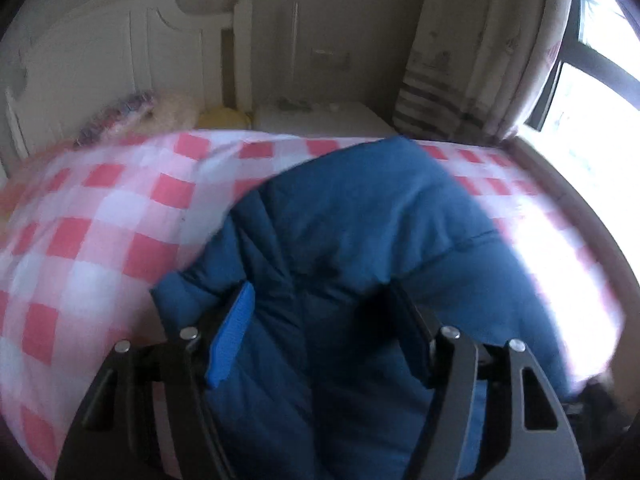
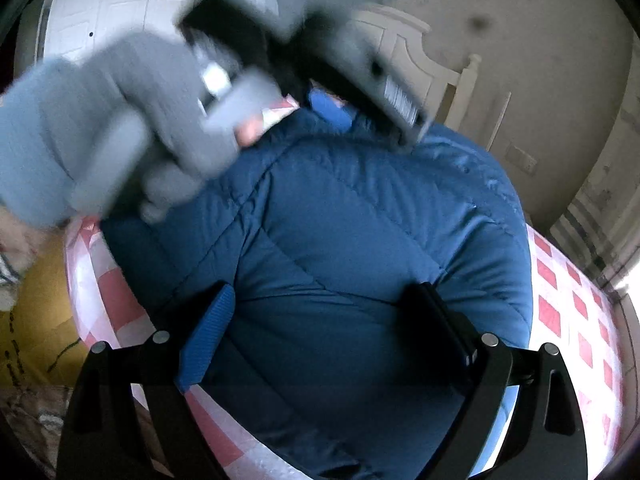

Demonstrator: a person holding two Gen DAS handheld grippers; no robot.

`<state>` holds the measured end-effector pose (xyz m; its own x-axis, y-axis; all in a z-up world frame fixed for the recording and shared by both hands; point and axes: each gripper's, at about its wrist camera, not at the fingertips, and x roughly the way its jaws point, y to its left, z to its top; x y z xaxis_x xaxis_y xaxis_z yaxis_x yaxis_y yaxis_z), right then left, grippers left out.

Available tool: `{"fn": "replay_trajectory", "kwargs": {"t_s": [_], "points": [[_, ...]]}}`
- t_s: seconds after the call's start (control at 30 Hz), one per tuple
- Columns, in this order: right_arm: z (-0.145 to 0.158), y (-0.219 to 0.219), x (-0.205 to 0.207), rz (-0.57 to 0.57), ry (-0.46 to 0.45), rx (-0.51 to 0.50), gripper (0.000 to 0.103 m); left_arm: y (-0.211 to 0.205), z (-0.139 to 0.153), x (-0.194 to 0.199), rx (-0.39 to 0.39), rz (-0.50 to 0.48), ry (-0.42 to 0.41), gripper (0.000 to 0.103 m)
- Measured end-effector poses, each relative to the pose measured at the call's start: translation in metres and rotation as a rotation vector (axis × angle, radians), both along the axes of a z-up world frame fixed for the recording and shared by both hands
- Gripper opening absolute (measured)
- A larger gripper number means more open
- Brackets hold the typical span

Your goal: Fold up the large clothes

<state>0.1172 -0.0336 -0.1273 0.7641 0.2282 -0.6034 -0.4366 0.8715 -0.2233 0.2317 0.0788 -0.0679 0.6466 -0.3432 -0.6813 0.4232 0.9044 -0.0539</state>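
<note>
fig. left and right wrist views, one moment. the blue quilted jacket (image 1: 360, 240) lies puffed up on the bed with the pink-and-white checked cover (image 1: 100, 220), taking up the middle of both views; in the left view its far edge reaches toward the bedside, near the white headboard (image 1: 100, 60) and the striped curtain (image 1: 460, 60) by the window (image 1: 592, 92).

my left gripper (image 1: 324, 320) stands with its jaws parted, one blue pad (image 1: 232, 336) on the left and a dark finger on the right, both above the jacket; i see fabric beneath the gap but no pinch on it. no earlier view is given.

my right gripper (image 2: 320, 320) stands wider apart, its jaws spread over the quilted panels in the right view, with nothing gripped that i can make out; whether the tips touch the cloth i cannot tell.

in the right view the left gripper (image 2: 320, 80) appears blurred at the jacket's far side, carried by a hand in a grey glove (image 2: 132, 120). a yellow surface (image 2: 36, 312) shows beside the bed at lower left.
</note>
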Motion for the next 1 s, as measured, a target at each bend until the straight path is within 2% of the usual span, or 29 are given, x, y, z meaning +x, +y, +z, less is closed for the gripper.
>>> {"fn": "replay_trajectory", "kwargs": {"t_s": [0.1, 0.2, 0.27, 0.37, 0.43, 0.5, 0.53, 0.57, 0.6, 0.7, 0.8, 0.9, 1.0], "points": [[0.001, 0.003, 0.001, 0.008, 0.003, -0.001, 0.091, 0.000, -0.014, 0.001, 0.016, 0.006, -0.046, 0.075], [0.011, 0.004, 0.001, 0.049, 0.049, -0.011, 0.092, 0.008, -0.020, 0.006, -0.048, 0.002, -0.016, 0.076], [0.025, -0.002, -0.003, 0.124, 0.085, -0.036, 0.092, 0.015, -0.021, 0.007, -0.087, 0.001, -0.008, 0.075], [0.050, -0.024, -0.001, 0.115, 0.018, -0.074, 0.091, 0.022, -0.023, 0.011, -0.140, 0.001, 0.001, 0.075], [0.076, -0.056, 0.022, 0.042, -0.014, -0.009, 0.091, 0.024, -0.023, 0.011, -0.156, -0.001, 0.004, 0.075], [0.097, -0.090, 0.061, -0.041, -0.012, 0.118, 0.090, 0.023, -0.024, 0.011, -0.153, 0.000, 0.003, 0.075], [0.101, -0.101, 0.078, -0.067, 0.001, 0.159, 0.087, 0.023, -0.024, 0.012, -0.150, -0.001, 0.004, 0.075], [0.103, -0.111, 0.104, -0.093, 0.029, 0.199, 0.079, 0.022, -0.023, 0.012, -0.148, -0.001, 0.006, 0.075], [0.102, -0.116, 0.126, -0.110, 0.060, 0.214, 0.075, 0.022, -0.023, 0.012, -0.146, -0.003, 0.009, 0.075], [0.087, -0.115, 0.190, -0.128, 0.173, 0.216, 0.073, 0.021, -0.024, 0.013, -0.140, -0.005, 0.016, 0.075], [0.057, -0.102, 0.240, -0.119, 0.288, 0.154, 0.074, 0.021, -0.024, 0.014, -0.138, -0.002, 0.024, 0.075], [0.017, -0.093, 0.262, -0.115, 0.416, 0.182, 0.078, 0.025, -0.024, 0.018, -0.155, 0.001, 0.047, 0.074], [0.012, -0.088, 0.261, -0.105, 0.421, 0.142, 0.078, 0.024, -0.015, 0.019, -0.134, 0.010, 0.065, 0.074]]}}
